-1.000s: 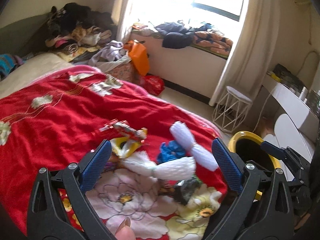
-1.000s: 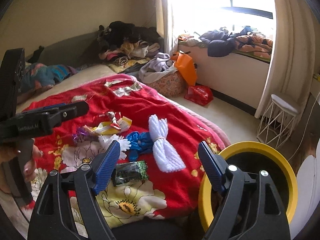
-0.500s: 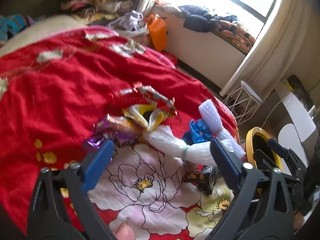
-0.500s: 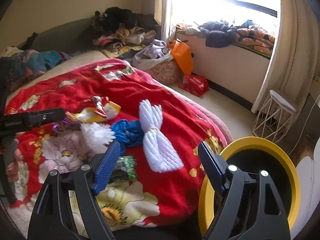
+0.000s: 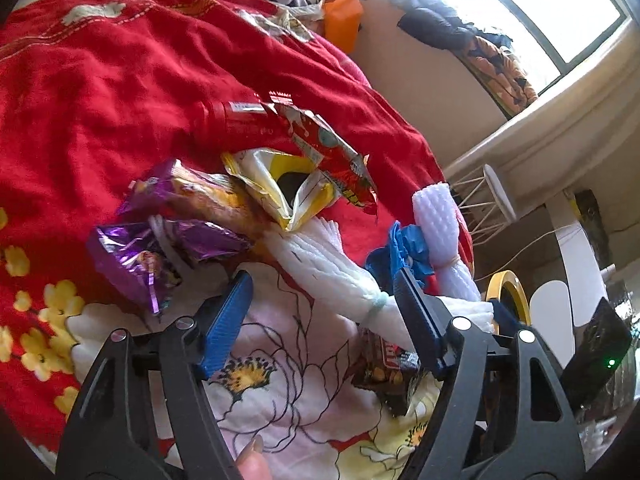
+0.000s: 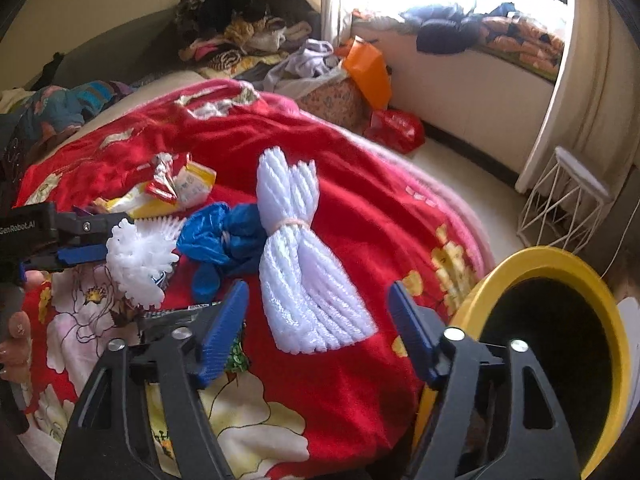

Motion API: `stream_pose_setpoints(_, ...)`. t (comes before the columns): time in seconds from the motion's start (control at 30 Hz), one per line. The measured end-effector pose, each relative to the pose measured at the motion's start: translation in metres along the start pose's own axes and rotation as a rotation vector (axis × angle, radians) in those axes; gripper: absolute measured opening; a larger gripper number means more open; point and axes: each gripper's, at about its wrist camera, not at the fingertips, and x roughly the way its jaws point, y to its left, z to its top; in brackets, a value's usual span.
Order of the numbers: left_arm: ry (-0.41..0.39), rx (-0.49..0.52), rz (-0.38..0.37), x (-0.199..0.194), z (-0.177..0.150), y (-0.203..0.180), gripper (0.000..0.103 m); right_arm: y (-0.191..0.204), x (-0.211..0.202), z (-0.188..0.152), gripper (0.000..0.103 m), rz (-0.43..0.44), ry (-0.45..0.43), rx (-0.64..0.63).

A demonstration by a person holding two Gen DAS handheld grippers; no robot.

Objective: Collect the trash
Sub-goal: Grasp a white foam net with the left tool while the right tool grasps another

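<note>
Trash lies on a red flowered blanket (image 5: 100, 80). In the left wrist view my left gripper (image 5: 322, 302) is open, low over a white foam net bundle (image 5: 332, 268) that lies between its fingers. Around it lie a purple wrapper (image 5: 132, 256), a yellow bag (image 5: 280, 184), a red wrapper (image 5: 332, 152), a blue bag (image 5: 404, 248) and a dark snack packet (image 5: 388, 368). In the right wrist view my right gripper (image 6: 318, 316) is open just above a second white foam bundle (image 6: 300, 264). The yellow-rimmed bin (image 6: 560, 352) stands at the bed's right.
A white wire stool (image 6: 568, 204) stands on the floor by the curtain. An orange bag (image 6: 368, 68) and a red bag (image 6: 396, 128) lie beyond the bed. Clothes are piled at the bed's head (image 6: 240, 28) and on the window sill (image 6: 480, 28).
My left gripper has moved down and forward to the trash pile, and the white foam bundle now lies between its fingers. My right gripper has moved closer to its foam bundle. Both stay open.
</note>
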Motion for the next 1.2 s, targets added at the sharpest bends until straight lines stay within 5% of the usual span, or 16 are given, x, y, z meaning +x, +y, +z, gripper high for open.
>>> stream_pose_setpoints(0.2, 0.035, -0.043, -0.033, 0.007, -0.002, 0.003, 0.039, 0.001, -0.008, -0.008, 0.02, 0.025, -0.027, 0.032)
stream_pose_setpoints(0.47, 0.027, -0.021, -0.053, 0.001, -0.008, -0.004, 0.012, 0.0, -0.032, -0.012, 0.016, 0.032, -0.082, 0.027)
stream_pose_setpoints(1.2, -0.129, 0.135, -0.093, -0.071, -0.003, -0.054, 0.01, 0.001, -0.101, -0.011, 0.016, 0.081, -0.202, 0.038)
